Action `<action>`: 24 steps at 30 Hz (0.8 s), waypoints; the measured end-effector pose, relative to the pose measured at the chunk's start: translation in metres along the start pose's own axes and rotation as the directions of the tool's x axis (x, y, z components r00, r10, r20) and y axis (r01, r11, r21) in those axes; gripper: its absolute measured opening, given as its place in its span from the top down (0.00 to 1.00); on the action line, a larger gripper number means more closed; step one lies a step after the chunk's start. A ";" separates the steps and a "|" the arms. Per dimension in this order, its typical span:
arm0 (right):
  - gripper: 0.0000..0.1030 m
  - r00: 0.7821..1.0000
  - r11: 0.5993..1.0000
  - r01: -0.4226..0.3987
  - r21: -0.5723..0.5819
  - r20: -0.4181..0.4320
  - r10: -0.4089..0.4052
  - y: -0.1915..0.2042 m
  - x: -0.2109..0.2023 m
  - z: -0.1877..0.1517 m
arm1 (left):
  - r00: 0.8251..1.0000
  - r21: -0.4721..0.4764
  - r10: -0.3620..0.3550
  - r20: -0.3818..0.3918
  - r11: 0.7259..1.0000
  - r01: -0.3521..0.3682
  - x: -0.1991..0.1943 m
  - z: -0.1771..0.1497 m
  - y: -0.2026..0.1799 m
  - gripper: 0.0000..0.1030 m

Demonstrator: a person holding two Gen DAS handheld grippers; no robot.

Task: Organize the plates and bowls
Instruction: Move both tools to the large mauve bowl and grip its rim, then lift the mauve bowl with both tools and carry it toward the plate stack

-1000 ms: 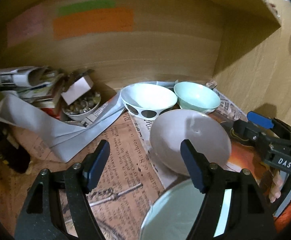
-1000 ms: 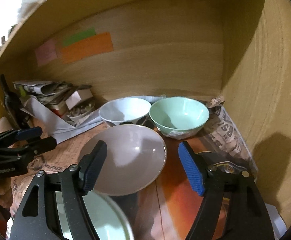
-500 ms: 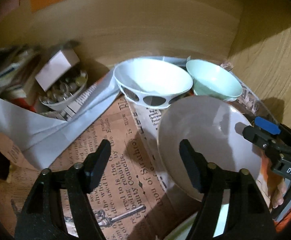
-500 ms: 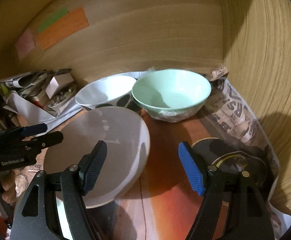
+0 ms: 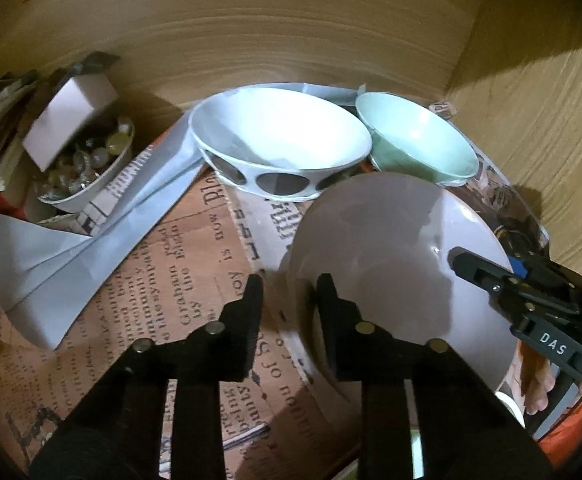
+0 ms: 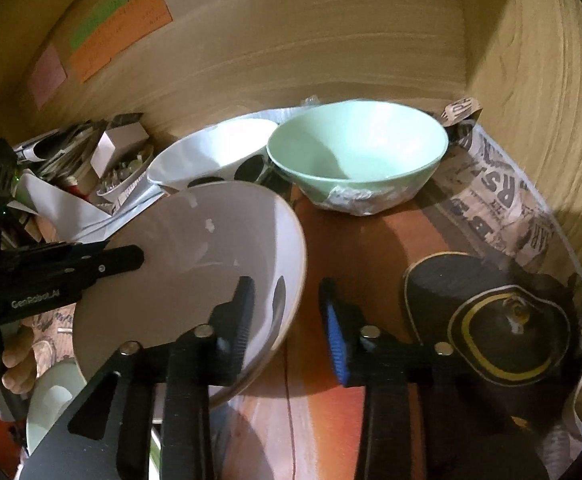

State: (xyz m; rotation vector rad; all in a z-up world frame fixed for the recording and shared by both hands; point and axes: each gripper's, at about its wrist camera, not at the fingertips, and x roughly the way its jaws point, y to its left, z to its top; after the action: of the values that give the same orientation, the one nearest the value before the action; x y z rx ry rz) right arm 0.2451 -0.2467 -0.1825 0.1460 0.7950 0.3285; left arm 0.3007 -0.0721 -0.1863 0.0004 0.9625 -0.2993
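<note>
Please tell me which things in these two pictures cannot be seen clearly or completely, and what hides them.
- Pale dish, right wrist view: under the grey bowl; its kind is unclear.
- Notes on the back wall, right wrist view: writing too small to read.
- Dish of small items, left wrist view: blurred, partly under a white box.
- Jaws of the left gripper closing at the bowl's rim; contact unclear.

Glossy grey bowl [image 5: 395, 240], glossy mint bowl [image 6: 355, 152], wood-grain cabinet wall [image 6: 551, 100], matt printed newspaper lining [image 5: 163, 280]

Wooden shelf [image 6: 531, 128]: newspaper lining [image 5: 163, 280], 3 bowls on it.
</note>
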 end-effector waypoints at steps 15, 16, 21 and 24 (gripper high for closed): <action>0.81 1.000 1.000 0.008 0.000 0.018 -0.008 0.009 -0.004 0.000 | 1.000 0.028 -0.009 0.007 1.000 0.008 -0.001 0.000 -0.010 0.87; 0.81 1.000 1.000 0.010 -0.002 0.025 -0.010 0.010 -0.006 0.000 | 1.000 0.030 -0.003 0.017 1.000 0.003 -0.005 -0.001 -0.012 0.87; 0.81 0.999 1.000 0.002 -0.011 0.049 -0.001 0.016 -0.019 0.002 | 0.998 0.038 0.016 0.068 0.999 -0.019 -0.027 -0.003 -0.014 0.87; 0.81 0.997 1.000 -0.001 -0.021 0.075 0.002 0.023 -0.031 0.004 | 0.995 0.036 0.022 0.100 0.999 -0.025 -0.040 -0.006 -0.014 0.87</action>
State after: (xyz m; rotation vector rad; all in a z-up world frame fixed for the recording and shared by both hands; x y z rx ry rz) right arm 0.2224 -0.2359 -0.1536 0.1384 0.7167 0.3308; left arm 0.2706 -0.0745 -0.1557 0.0305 0.8573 -0.2930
